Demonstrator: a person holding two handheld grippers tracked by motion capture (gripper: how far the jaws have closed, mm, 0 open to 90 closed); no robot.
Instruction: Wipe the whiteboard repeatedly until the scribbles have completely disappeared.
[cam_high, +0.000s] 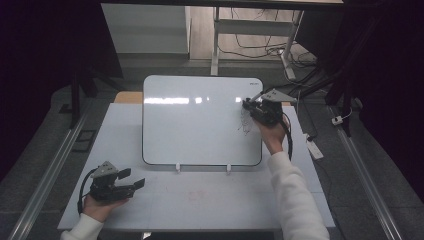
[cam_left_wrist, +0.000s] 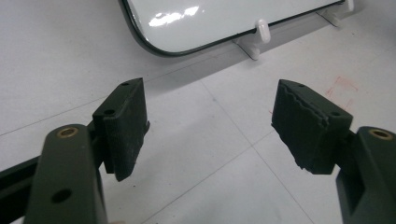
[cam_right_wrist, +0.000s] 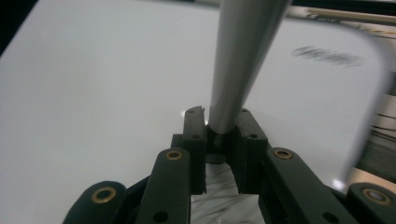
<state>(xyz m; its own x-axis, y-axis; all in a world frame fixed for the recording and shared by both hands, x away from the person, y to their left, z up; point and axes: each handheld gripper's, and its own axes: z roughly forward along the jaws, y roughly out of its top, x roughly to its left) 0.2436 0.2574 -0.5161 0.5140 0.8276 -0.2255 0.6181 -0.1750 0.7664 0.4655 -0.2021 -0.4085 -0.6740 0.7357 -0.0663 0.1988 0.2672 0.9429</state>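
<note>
A whiteboard (cam_high: 200, 120) is propped on two small white clips (cam_high: 177, 167) at the back of a white table (cam_high: 200, 200), its face tilted toward the person. On the right part of the board, a patch of dark scribble (cam_high: 245, 122) is seen just below and left of the right gripper (cam_high: 248, 105).

The right gripper is held at the board's upper right corner, with the hand (cam_high: 274, 137) and a white sleeve (cam_high: 295, 200) reaching up from the bottom edge of the high view. In the right gripper view its jaws are seen clamped together on a grey pen (cam_right_wrist: 238, 60), which rises from between the pads and points at the board (the tip itself is cut off at the top of that view, so contact with the surface cannot be told). A blurred dark mark (cam_right_wrist: 327, 56) is seen on the board to the right of the pen.

The left gripper (cam_high: 135, 180) is held low over the near left part of the table, well apart from the board. Its jaws are spread wide, with nothing between them; bare table is seen through the gap in the left gripper view, and the board's lower corner (cam_left_wrist: 154, 44) with one clip (cam_left_wrist: 261, 32) lies beyond. Faint red marks (cam_left_wrist: 343, 86) are seen on the table near the right pad (cam_left_wrist: 308, 121).
</note>
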